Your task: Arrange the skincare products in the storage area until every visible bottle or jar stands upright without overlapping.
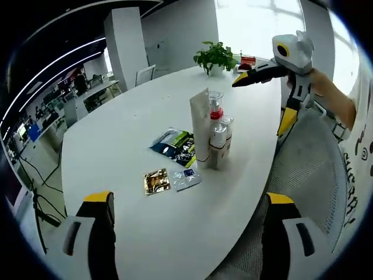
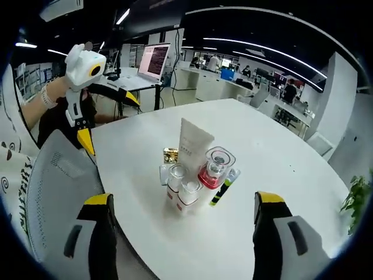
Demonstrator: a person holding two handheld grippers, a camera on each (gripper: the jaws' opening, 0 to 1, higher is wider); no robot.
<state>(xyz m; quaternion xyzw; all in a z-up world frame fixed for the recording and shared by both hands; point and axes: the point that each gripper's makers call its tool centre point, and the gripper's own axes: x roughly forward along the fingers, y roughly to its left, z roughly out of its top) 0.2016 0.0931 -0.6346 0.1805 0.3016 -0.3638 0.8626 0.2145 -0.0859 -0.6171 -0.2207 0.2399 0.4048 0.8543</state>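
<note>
Skincare products stand in a tight little group near the middle of the round white table [image 1: 116,146]. The tall white tube [image 2: 194,149] stands up on its cap. Just beside it is the pump bottle with a red collar and a clear cap [image 2: 214,169]. Two small white bottles [image 2: 182,191] stand in front of these in the right gripper view, very close together, maybe touching. All of them look upright.

Some flat things lie on the table too. A dark blue and green packet [image 1: 173,144] rests next to the group. A shiny gold sachet [image 1: 157,181] and a small clear sachet [image 1: 186,178] lie a bit apart from it. In the right gripper view a thin black and green tube [image 2: 222,188] lies flat, right by the pump bottle.

The left gripper [image 2: 106,105] is held up in the air, off the table, on the far side from the right gripper's camera. Its jaws are spread wide and hold nothing. The right gripper [image 1: 273,96] is up in the air too, well away from the group, with wide, empty jaws.

I think the standing-up part is nearly done and this is a checking moment. The thin tube is the one thing left lying down. Next, one gripper would need to come down low, pinch that thin tube gently, and tip it up without bumping the bottles packed so close to it.
</note>
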